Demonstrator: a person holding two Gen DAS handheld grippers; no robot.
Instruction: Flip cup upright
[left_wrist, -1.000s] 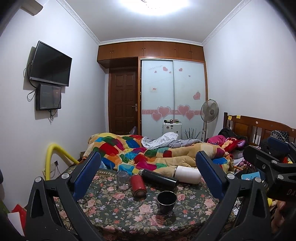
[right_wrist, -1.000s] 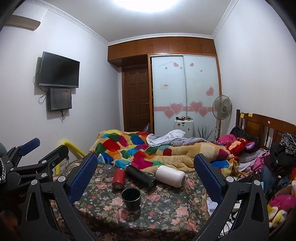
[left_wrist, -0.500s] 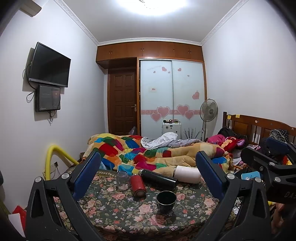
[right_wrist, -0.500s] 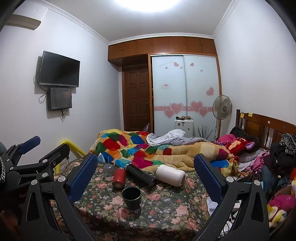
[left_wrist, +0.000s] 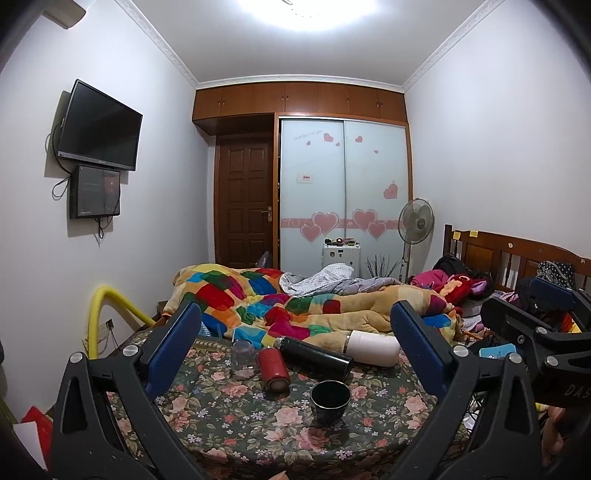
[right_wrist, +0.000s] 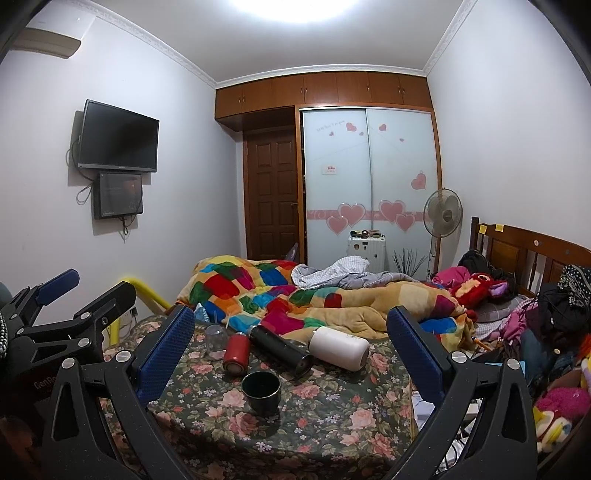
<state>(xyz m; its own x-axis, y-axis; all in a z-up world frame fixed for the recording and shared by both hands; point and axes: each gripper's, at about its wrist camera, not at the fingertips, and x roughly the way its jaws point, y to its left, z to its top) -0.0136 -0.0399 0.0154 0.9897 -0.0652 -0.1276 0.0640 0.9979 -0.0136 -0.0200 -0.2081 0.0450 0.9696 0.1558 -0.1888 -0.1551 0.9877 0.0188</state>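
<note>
On the floral tablecloth (left_wrist: 229, 417) stand and lie several vessels. A dark cup (left_wrist: 330, 401) stands upright, mouth up; it also shows in the right wrist view (right_wrist: 261, 392). A red cup (left_wrist: 273, 369) (right_wrist: 236, 353), a long black flask (left_wrist: 314, 357) (right_wrist: 280, 350) and a white flask (left_wrist: 373, 348) (right_wrist: 340, 348) lie on their sides. A clear glass (left_wrist: 243, 359) (right_wrist: 216, 336) stands mouth down. My left gripper (left_wrist: 295, 354) is open and empty, held back from the table. My right gripper (right_wrist: 291, 354) is open and empty too.
A bed with a multicoloured quilt (left_wrist: 266, 299) lies just behind the table. A yellow pipe (left_wrist: 110, 306) curves at the left. A wooden headboard (right_wrist: 528, 251) and piled clothes (right_wrist: 554, 317) fill the right. The other gripper shows at each view's edge.
Both views have shifted very slightly; the objects on the table have not moved and both grippers stay open.
</note>
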